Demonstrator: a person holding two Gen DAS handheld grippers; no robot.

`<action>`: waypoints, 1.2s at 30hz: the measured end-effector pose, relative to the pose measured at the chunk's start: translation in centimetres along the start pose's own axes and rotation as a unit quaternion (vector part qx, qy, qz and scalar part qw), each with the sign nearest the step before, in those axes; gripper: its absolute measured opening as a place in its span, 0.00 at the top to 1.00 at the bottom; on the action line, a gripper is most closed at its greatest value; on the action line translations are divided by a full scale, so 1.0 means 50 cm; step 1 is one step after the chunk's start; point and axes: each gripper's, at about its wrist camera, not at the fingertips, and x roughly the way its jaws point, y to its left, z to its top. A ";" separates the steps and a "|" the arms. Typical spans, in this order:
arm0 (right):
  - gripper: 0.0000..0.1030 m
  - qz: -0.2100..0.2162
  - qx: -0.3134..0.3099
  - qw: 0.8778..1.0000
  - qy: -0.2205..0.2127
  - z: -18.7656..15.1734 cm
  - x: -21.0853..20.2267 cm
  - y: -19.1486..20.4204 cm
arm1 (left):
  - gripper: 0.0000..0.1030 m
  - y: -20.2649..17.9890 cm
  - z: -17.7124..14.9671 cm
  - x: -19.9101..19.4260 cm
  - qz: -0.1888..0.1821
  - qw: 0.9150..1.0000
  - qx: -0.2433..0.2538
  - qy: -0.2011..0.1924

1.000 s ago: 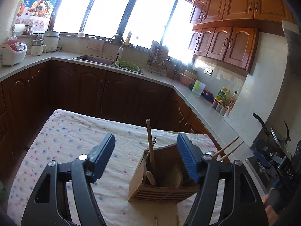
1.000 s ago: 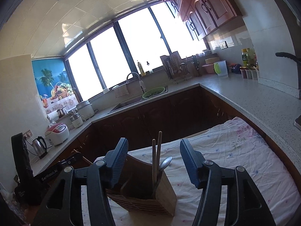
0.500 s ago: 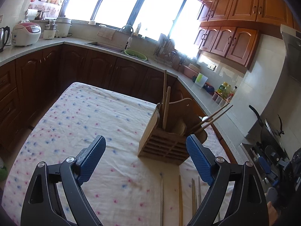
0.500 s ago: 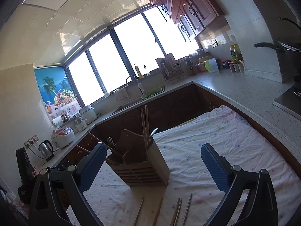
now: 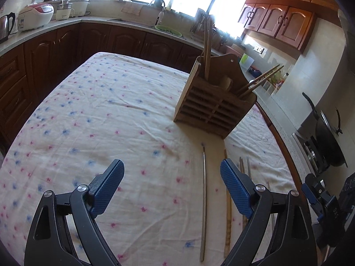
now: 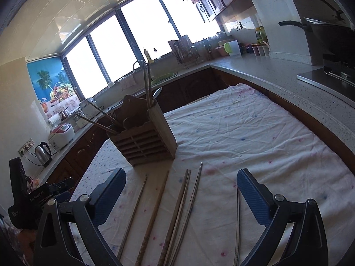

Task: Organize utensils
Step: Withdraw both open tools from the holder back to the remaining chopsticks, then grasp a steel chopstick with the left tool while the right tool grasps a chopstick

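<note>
left gripper (image 5: 172, 185): fingers spread, empty | right gripper (image 6: 181, 189): fingers spread, empty, above loose chopsticks (image 6: 180, 208) | wooden holder (image 6: 144, 139) upright on clothed bench (image 6: 244, 133)

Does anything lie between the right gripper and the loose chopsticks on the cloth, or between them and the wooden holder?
Nothing visible does. The right gripper hangs open over the loose wooden and metal chopsticks on the floral tablecloth. Only bare cloth separates their tips from the slatted wooden utensil holder, which already contains some utensils.
</note>
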 end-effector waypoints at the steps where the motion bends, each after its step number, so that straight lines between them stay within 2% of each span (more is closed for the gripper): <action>1: 0.02 0.000 0.000 1.000 0.004 -0.004 0.004 -0.001 | 0.12 0.000 -0.006 0.006 0.000 1.000 -0.001 0.008; 11: 0.02 -0.009 -0.005 1.000 0.028 -0.028 0.031 -0.006 | 0.12 -0.013 -0.038 0.044 0.025 0.998 0.022 0.048; 14: 0.07 -0.014 -0.008 0.999 0.034 -0.031 0.041 -0.008 | 0.12 -0.020 -0.043 0.056 0.030 0.998 0.033 0.054; 17: 0.25 -0.022 -0.011 0.998 0.050 -0.032 0.060 -0.007 | 0.14 -0.030 -0.046 0.070 0.028 0.997 0.043 0.063; 19: 0.42 -0.027 -0.010 0.998 0.061 -0.032 0.074 -0.007 | 0.21 -0.040 -0.047 0.081 0.026 0.996 0.055 0.070; 21: 0.53 -0.019 -0.008 0.997 0.074 -0.031 0.090 -0.005 | 0.34 -0.050 -0.048 0.098 0.021 0.994 0.065 0.084; 24: 0.64 -0.007 -0.010 0.996 0.094 -0.029 0.118 0.002 | 0.47 -0.061 -0.043 0.120 0.011 0.993 0.069 0.099; 25: 0.69 -0.003 -0.013 0.995 0.100 -0.028 0.128 0.006 | 0.48 -0.064 -0.041 0.126 0.010 0.992 0.071 0.101; 30: 0.81 0.008 -0.023 0.991 0.135 -0.027 0.186 0.022 | 0.54 -0.076 -0.029 0.151 0.010 0.990 0.082 0.110; 36: 0.86 0.005 -0.036 0.983 0.179 -0.036 0.258 0.031 | 0.58 -0.089 -0.016 0.182 0.003 0.988 0.094 0.124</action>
